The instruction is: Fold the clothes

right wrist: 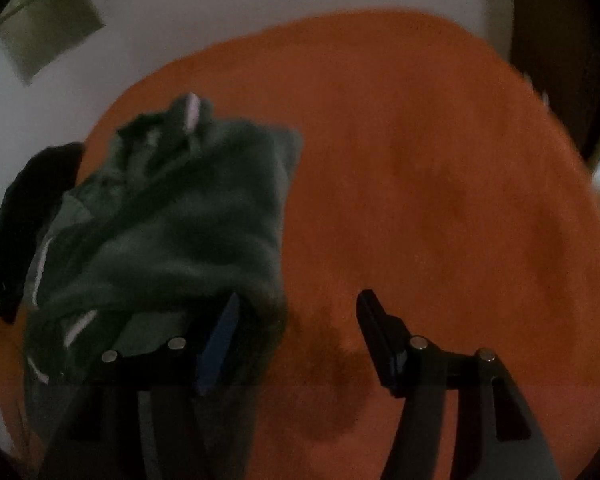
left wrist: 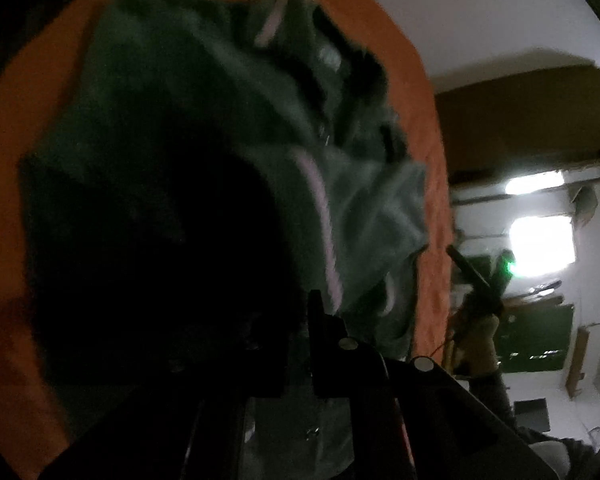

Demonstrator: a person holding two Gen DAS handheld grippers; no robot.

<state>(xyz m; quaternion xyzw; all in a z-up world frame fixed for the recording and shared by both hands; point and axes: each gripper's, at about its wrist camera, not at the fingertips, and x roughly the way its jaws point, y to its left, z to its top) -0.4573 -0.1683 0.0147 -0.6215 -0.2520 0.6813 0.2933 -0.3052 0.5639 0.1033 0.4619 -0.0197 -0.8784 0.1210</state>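
Lying rumpled on the orange cloth (right wrist: 420,160), the dark green garment (right wrist: 172,216) looks soft, light and floppy, likely to sag from any single pinch; a striped hem corner seems the best hold; the right gripper (right wrist: 296,320) gapes wide over bare cloth, empty; the left gripper (left wrist: 296,344) looks barely parted, its grip too dark to tell

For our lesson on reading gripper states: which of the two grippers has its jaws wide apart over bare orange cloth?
The right gripper; the left gripper's jaws stand close together at the green garment.
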